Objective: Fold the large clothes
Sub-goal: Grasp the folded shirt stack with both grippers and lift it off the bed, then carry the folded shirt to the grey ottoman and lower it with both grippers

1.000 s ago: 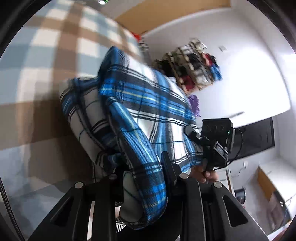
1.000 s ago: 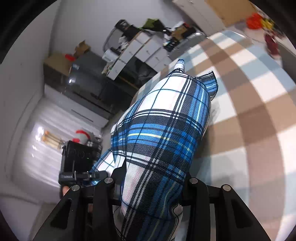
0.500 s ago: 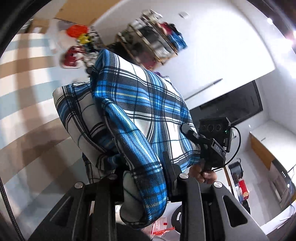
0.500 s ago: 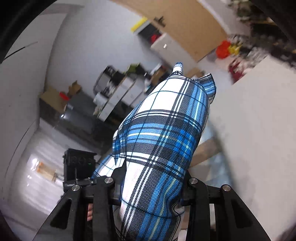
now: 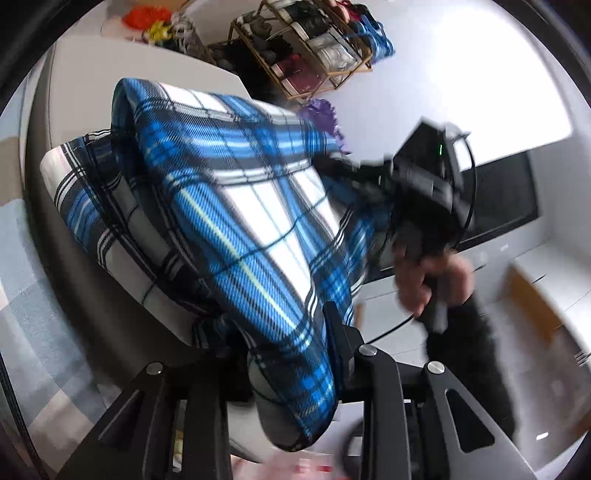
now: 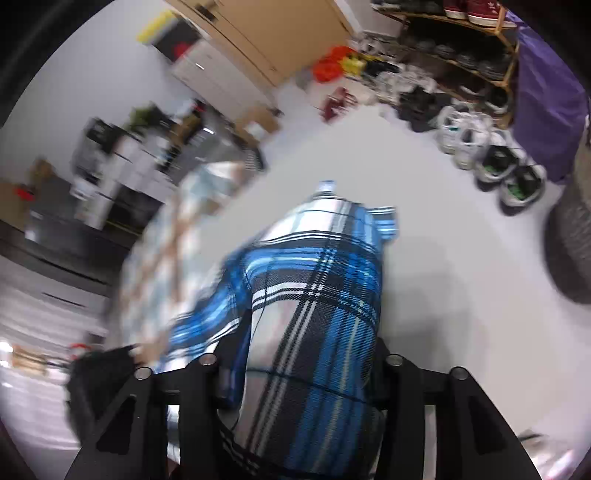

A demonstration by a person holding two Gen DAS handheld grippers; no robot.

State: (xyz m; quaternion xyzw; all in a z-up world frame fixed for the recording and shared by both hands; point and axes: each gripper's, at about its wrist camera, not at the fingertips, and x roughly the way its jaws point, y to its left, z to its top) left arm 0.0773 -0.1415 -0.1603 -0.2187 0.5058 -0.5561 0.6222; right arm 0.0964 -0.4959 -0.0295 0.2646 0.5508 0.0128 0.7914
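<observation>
A folded blue, white and black plaid shirt (image 5: 229, 206) hangs in the air between both grippers. In the left wrist view my left gripper (image 5: 277, 332) has a thick fold of it between its fingers, and its jaws are opening slightly. The right gripper's body (image 5: 424, 184) and the hand (image 5: 432, 280) holding it show blurred beyond the shirt. In the right wrist view the plaid shirt (image 6: 325, 280) fills the gap of my right gripper (image 6: 308, 343). Its jaws are opening, with the cloth still touching both fingers. The shirt's collar end points away over the pale floor (image 6: 461, 295).
A checked blue and brown cover (image 6: 166, 251) lies blurred to the left. Rows of shoes (image 6: 476, 144) line the floor below a wooden rack (image 5: 306, 55). A purple bag (image 6: 546, 103) and a dark woven basket (image 6: 572, 240) stand at the right. Cabinets (image 6: 258, 33) are at the back.
Both grippers have swung with the shirt away from the checked cover and out over the pale floor. The right gripper's fingers stand wider apart than before.
</observation>
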